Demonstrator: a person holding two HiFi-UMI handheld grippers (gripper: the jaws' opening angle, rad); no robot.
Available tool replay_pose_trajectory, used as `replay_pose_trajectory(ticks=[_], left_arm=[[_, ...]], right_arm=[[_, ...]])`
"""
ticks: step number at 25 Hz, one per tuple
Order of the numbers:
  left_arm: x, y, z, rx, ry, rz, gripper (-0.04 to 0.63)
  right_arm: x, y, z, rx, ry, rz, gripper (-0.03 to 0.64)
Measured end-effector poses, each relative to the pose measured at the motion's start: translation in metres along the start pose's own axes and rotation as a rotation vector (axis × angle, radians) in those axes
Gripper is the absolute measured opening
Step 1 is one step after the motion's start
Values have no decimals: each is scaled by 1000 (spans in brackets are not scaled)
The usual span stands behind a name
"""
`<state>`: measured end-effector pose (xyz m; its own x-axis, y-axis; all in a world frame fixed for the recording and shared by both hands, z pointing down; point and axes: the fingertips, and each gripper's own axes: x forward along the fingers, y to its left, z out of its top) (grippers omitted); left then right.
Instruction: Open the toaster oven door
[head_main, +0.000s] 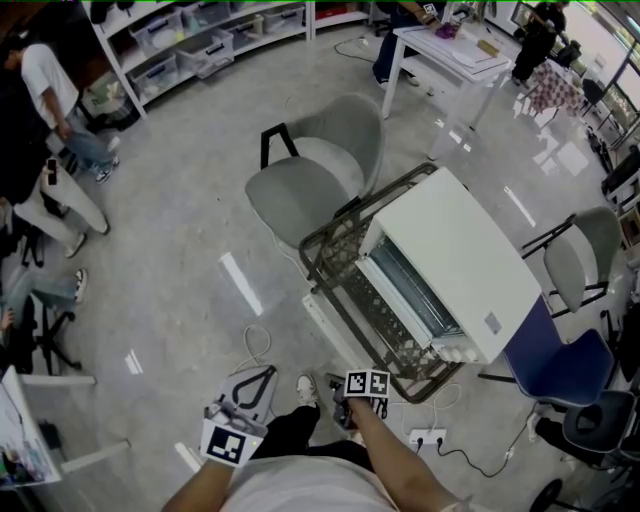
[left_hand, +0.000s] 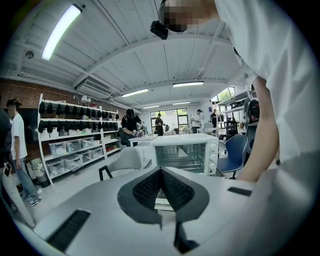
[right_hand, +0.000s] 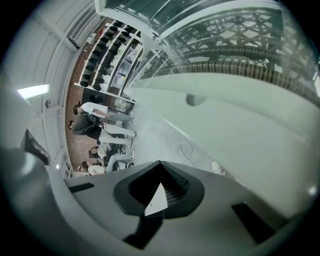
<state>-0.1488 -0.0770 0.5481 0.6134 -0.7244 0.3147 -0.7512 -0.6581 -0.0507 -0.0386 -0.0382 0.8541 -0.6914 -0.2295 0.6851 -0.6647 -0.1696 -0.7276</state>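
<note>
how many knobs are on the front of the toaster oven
3, stacked in a column at the right of the toaster oven front: top knob, middle knob, bottom knob. None seems hidden.

One toaster oven (head_main: 450, 262) is sitting on one wire table (head_main: 335, 262), and three knobs (left_hand: 212, 157) are showing on its front. Two grey chairs (head_main: 310, 170) (head_main: 580, 255) and one blue chair (head_main: 560, 365) are standing around it. One power strip (head_main: 428, 437) is lying on the floor (head_main: 200, 250). Two grippers are showing: the left gripper (head_main: 268, 370) and the right gripper (head_main: 335, 385).
</note>
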Motion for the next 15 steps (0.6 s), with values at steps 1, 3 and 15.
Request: replay_pose_trajectory(ticks=[1,3,15], left_arm=[[0,0,-1,-2,1,0,17],[0,1,-2,-1,3,0,17],[2,5,-8,8,26,-7,16]], right_arm=[[2,-2,-1,4,4,-2,21],[5,-7,-2,9,12,-7,21],[8,-18,2,-10,31,-31,21]])
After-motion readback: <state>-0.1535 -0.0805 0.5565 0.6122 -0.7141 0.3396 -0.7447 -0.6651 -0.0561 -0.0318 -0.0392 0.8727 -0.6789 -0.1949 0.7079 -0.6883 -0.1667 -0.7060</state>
